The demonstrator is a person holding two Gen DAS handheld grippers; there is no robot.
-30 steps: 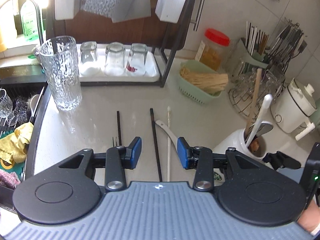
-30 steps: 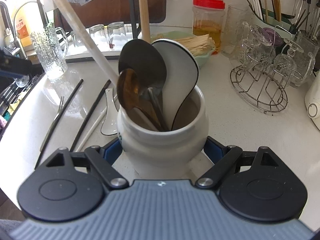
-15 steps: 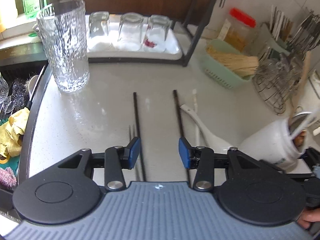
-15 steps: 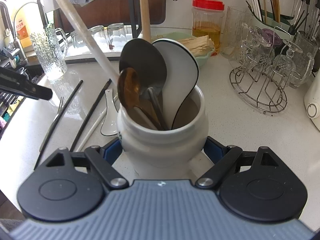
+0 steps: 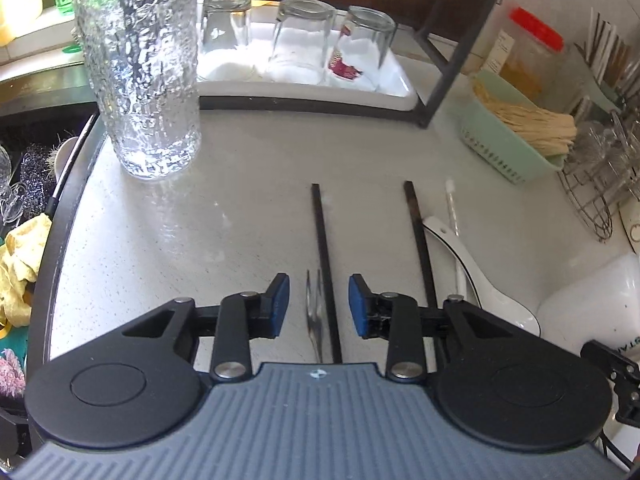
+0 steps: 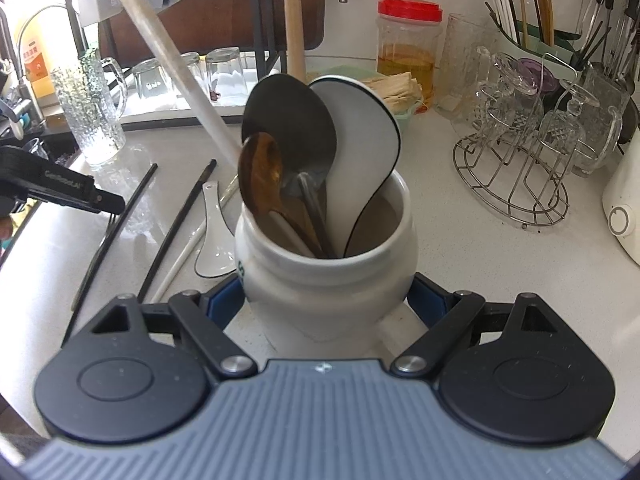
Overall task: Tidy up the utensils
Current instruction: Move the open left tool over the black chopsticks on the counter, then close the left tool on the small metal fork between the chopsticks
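A small metal fork (image 5: 314, 312) and a thin black chopstick (image 5: 325, 268) lie side by side on the pale speckled tabletop (image 5: 200, 240), both between the blue pads of the left gripper (image 5: 319, 306). Its jaws are closing but the pads press on neither yet; judging by the straddle, it is lined up to pinch one of them lengthwise. Just to the right lie a second black chopstick (image 5: 418, 240), a white chopstick (image 5: 454, 220) and a white ceramic soup spoon (image 5: 476, 276), apparently waiting their turn. The right gripper (image 6: 326, 300) has its jaws pinching the belly of the white ceramic utensil crock (image 6: 324, 276), likely steadying it so the loose pieces can be dropped in beside the ladles and spoons already standing there.
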